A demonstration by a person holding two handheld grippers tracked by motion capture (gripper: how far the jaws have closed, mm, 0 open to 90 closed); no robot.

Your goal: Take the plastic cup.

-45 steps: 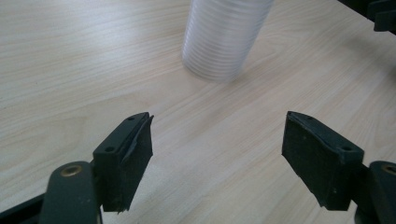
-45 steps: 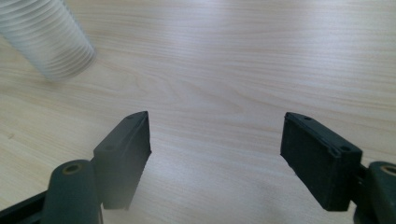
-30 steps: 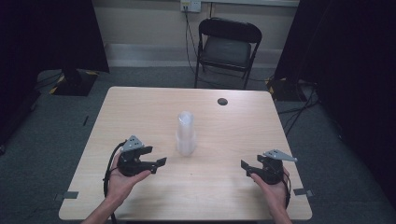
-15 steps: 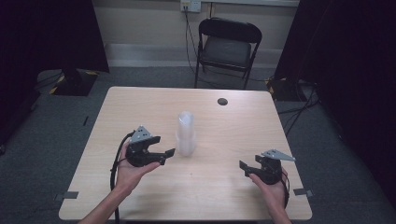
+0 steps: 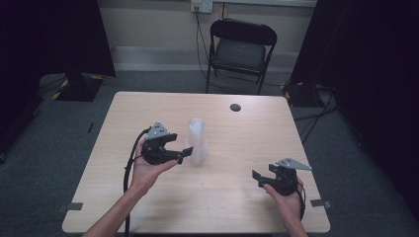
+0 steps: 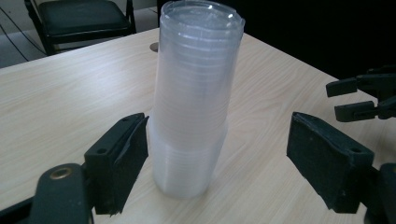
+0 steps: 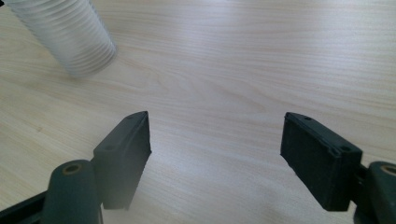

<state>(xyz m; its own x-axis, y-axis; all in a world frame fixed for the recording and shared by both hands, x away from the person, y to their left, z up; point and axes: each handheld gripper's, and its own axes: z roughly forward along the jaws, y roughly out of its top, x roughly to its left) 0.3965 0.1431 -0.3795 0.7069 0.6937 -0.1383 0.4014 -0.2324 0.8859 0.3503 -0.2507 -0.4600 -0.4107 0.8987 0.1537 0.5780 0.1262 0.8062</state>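
The left hand-held gripper (image 5: 184,154) has moved up-frame to the cup stack (image 5: 196,141), jaws just opening wide, straddling it; one pad near-touching. Stack: clear, upright.

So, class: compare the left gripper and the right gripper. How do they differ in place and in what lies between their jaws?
The left gripper sits right at the stack of clear cups, with the stack between its jaws, which have just been opening; the right gripper is far from it, with only bare table between its jaws. The left is held up off the table; the right stays low near the front edge. Both are open and black.
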